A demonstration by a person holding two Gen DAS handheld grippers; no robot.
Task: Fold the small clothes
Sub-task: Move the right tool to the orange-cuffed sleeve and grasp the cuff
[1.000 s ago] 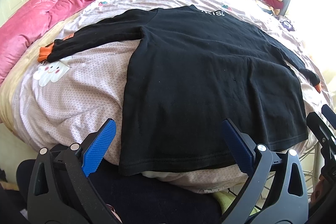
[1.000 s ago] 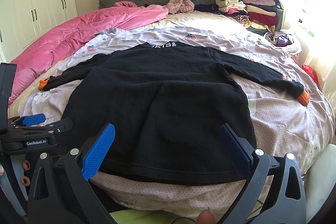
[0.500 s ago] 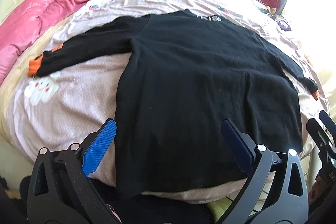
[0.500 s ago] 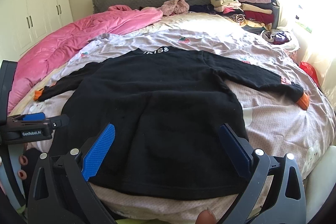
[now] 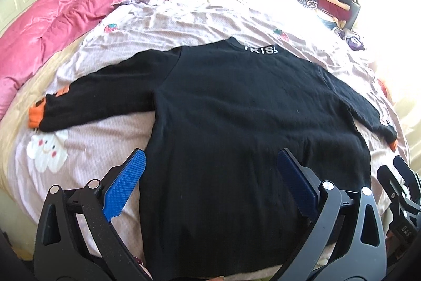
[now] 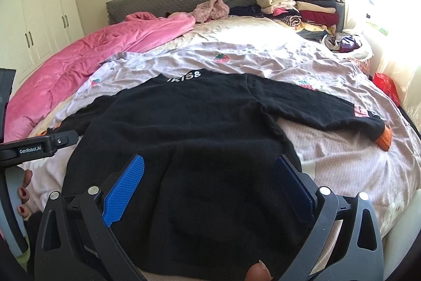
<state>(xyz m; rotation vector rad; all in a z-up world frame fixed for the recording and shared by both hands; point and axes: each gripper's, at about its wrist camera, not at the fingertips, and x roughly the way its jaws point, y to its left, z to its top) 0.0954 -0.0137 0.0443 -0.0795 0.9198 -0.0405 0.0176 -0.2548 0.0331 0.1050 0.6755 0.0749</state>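
On bed [image 5: 184,25], black sweater [image 5: 236,107] spread flat.

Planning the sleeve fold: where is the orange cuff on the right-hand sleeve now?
In the right wrist view the orange cuff lies at right of centre, at the sleeve's end on the patterned sheet, below the red bag.

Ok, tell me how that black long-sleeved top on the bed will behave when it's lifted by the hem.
The black long-sleeved knit top lies flat, following the bed's curve, so it is probably floppy and will drape. Its spread sleeves with orange cuffs would likely trail and drag. The fuzzy fabric probably grips rather than slips on the wrinkled lilac sheet.
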